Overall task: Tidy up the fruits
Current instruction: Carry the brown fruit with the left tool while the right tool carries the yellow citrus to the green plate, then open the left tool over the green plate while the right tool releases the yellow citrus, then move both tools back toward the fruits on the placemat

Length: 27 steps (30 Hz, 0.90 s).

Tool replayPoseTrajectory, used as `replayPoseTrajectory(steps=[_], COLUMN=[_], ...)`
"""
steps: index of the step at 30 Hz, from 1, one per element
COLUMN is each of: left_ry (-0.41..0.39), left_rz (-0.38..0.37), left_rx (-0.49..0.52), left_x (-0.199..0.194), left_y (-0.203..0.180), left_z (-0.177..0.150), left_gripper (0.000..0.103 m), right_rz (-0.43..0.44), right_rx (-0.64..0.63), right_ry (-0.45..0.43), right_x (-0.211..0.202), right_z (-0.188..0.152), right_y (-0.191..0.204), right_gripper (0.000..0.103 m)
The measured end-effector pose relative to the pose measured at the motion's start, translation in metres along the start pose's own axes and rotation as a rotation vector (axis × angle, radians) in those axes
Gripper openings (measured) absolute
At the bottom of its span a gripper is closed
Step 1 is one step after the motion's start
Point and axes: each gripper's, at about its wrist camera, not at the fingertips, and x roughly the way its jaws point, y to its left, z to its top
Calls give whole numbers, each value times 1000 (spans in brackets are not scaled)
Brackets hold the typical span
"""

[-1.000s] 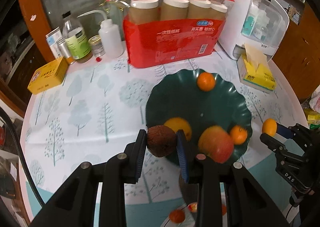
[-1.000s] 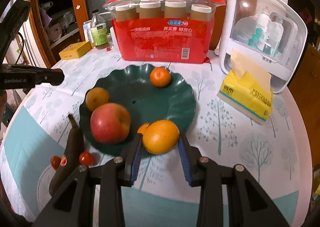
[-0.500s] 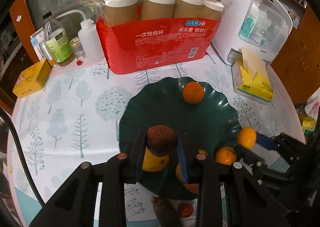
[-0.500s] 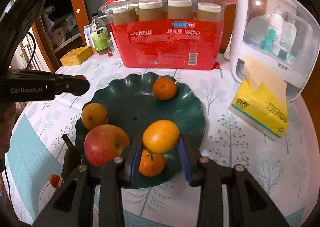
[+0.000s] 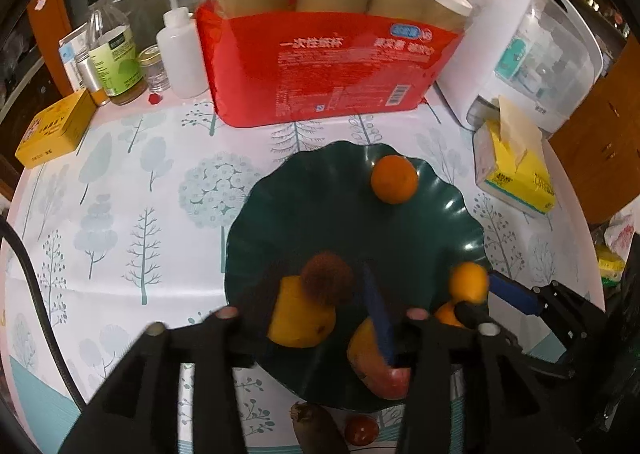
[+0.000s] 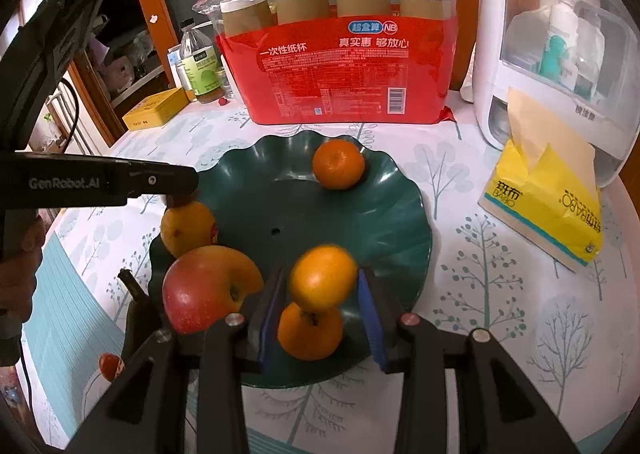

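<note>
Fruits lie on the green plate [image 5: 304, 194]: in the left wrist view the left claw [image 5: 320, 290] has just been opening, the brown fruit [image 5: 327, 279] loose between its jaws at 6 o'clock. In the right wrist view the right claw [image 6: 322, 286] has just eased apart around the orange [image 6: 322, 279], at 6 o'clock on the plate.

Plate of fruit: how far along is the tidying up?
Done: an apple and a mandarin lie on the plate. In hand: the left gripper, jaws just opening, releases a brown fruit over it; the right gripper eases open around an orange. Left: a dark fruit and a tomato beside the plate.
</note>
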Motion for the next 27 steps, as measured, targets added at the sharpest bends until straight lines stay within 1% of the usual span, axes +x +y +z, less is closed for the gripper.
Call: replayPoseTrajectory(steps=[1, 2, 4, 10, 14, 18, 22, 27], left_ry=[-4, -11, -16, -39, -52, -65, -66, -70], left_rz=[1, 3, 7, 21, 29, 36, 51, 66], left_rx=[-4, -6, -11, -29, -36, -51, -61, -93], left_x=[-2, -5, -10, -32, -48, -66, -81, -100], left_y=[1, 3, 5, 13, 15, 17, 19, 28], left_z=[0, 0, 0, -6, -16, -31, -45, -69], left_gripper=[53, 54, 56, 61, 63, 64, 68, 69], right_rz=[2, 2, -2, -9, -17, -25, -21, -15], right_rx=[-2, -5, -10, -2, 1, 8, 21, 29], right_ry=[-1, -3, -10, -27, -50, -64, -73, -78], right_x=[0, -1, -5, -18, -34, -49, -63, -80], right_z=[0, 0, 1, 3, 4, 1, -4, -14], right_y=[1, 2, 4, 5, 5, 6, 8, 12], right_gripper=[43, 47, 49, 49, 49, 50, 50, 50])
